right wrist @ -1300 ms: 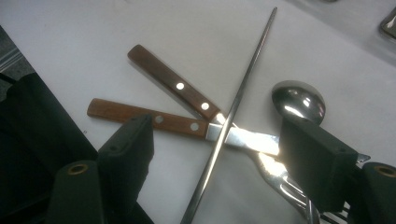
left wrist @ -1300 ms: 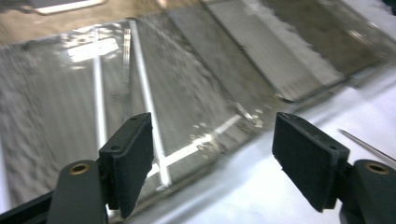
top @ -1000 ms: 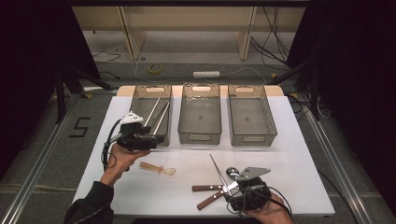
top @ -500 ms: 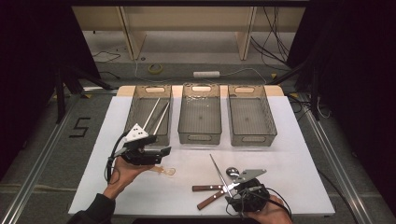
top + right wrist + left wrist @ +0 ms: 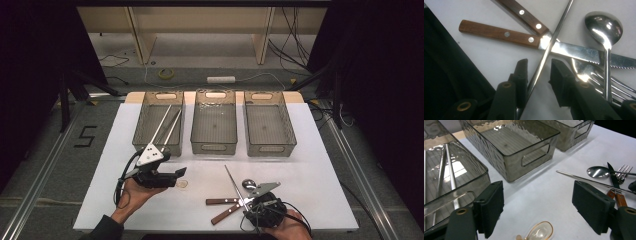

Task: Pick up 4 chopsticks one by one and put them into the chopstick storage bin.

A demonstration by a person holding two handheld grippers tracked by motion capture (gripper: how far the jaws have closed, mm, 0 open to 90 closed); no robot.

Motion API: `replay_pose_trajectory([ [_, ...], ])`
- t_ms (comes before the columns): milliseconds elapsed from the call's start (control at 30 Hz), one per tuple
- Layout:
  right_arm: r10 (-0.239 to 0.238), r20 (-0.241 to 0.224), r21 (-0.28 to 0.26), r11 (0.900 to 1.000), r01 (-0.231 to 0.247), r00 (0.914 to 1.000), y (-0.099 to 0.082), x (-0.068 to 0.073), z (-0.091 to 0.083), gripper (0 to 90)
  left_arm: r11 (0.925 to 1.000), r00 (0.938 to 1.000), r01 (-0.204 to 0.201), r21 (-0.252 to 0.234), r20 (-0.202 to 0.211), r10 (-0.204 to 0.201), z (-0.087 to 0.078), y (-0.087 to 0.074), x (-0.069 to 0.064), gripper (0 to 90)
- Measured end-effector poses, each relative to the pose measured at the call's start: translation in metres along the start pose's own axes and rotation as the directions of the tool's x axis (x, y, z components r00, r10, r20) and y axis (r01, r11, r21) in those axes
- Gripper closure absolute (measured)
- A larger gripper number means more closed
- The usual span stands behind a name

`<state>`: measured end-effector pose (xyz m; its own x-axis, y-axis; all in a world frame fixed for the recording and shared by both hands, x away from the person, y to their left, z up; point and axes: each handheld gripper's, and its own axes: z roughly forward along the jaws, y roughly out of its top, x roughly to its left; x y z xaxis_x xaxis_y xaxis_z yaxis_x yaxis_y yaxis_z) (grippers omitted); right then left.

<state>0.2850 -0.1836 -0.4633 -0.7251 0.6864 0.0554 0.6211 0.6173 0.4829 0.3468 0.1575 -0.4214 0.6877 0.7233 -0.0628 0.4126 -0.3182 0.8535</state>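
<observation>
overhead plus two close views (cutlery shared)

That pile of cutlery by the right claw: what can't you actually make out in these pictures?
- Fork: right gripper view, its handle is hidden under the spoon and the right claw.
- Metal chopstick: same view, its near end vanishes between the jaws; whether the pads press it is unclear.
- Small clear spoon: left gripper view, handle cut off by the bottom edge.

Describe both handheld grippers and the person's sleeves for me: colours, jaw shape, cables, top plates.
The left gripper is black, with broad flat rectangular pads, brass-coloured rivets at the jaw pivots, a grey three-cornered plate on top and a black cable looping off its back. The right gripper has the same black build, with its own grey plate and coiled black cable. A dark sleeve covers the left forearm.
</observation>
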Motion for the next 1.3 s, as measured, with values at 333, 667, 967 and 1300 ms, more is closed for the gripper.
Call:
replay_pose_trajectory([
  [333, 0.011, -0.001, 0.027, 0.9996, -0.011, 0.9999, 0.001, -0.003, 0.005, 72.0, 0.9998, 0.9997, -0.018, 0.0, 0.018, 0.018, -0.003, -0.003, -0.009, 24.9],
  [667, 0.035, 0.003, 0.031, 0.9989, -0.035, 0.9994, 0.002, -0.006, 0.006, 78.1, 0.9997, 0.9994, -0.025, 0.0, 0.023, 0.025, -0.005, -0.004, -0.012, 24.9],
  [967, 0.053, 0.014, 0.034, 0.998, -0.053, 0.9985, 0.002, -0.008, 0.005, 83.7, 0.9996, 0.9992, -0.029, 0.006, 0.028, 0.029, -0.006, -0.004, -0.012, 24.9],
  [1300, 0.032, 0.022, 0.026, 0.9991, -0.033, 0.9992, 0.002, -0.007, 0.001, 85.1, 0.9995, 0.9992, -0.03, 0.009, 0.027, 0.03, -0.006, -0.005, -0.012, 24.9],
])
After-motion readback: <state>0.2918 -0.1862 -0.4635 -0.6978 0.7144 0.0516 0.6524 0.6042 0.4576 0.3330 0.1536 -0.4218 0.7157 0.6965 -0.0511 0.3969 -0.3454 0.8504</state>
